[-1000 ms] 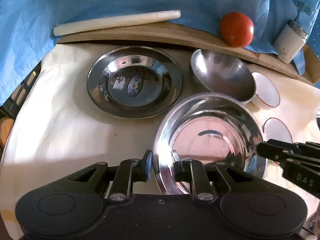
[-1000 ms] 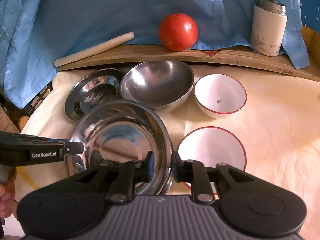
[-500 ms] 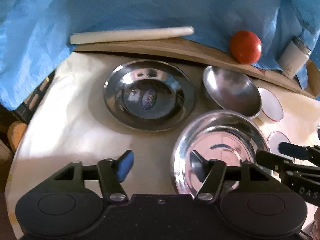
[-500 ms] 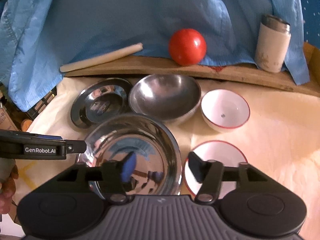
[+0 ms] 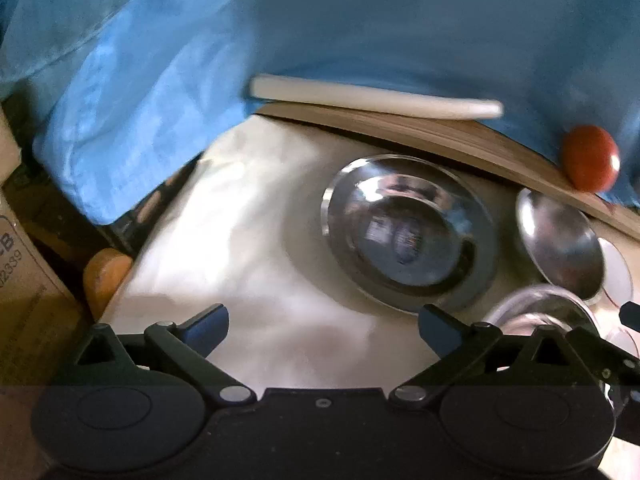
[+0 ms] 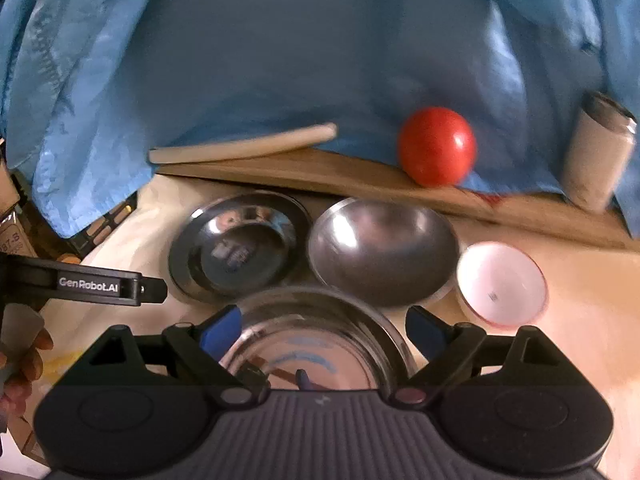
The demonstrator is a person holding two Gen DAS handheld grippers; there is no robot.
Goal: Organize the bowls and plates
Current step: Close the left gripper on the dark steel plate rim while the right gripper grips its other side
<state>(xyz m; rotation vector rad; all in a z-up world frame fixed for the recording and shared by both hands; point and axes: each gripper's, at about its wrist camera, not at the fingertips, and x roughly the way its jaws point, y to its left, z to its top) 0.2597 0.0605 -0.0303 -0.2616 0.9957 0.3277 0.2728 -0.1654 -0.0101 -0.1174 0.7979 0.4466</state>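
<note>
A flat steel plate [image 5: 408, 232] lies on the cream cloth; it also shows in the right wrist view [image 6: 240, 250]. A round steel bowl [image 6: 384, 252] sits to its right, also in the left wrist view [image 5: 560, 244]. A shiny steel dish [image 6: 316, 344] rests on the cloth in front, between my right gripper's [image 6: 320, 330] wide-open fingers, untouched; its rim shows in the left wrist view [image 5: 536, 312]. A white red-rimmed bowl [image 6: 500, 284] stands at the right. My left gripper [image 5: 324, 326] is open and empty over bare cloth, left of the dish.
A wooden board [image 6: 360, 176] runs along the back with a white rolling pin [image 6: 244, 148], a red tomato [image 6: 438, 146] and a white tumbler [image 6: 598, 152]. Blue cloth [image 6: 280, 60] hangs behind. Cardboard boxes [image 5: 24, 280] stand off the table's left edge.
Both grippers were shut on the shiny dish's rim, then opened and let it go. Both pulled back; the left one swung left, away from the dish.
</note>
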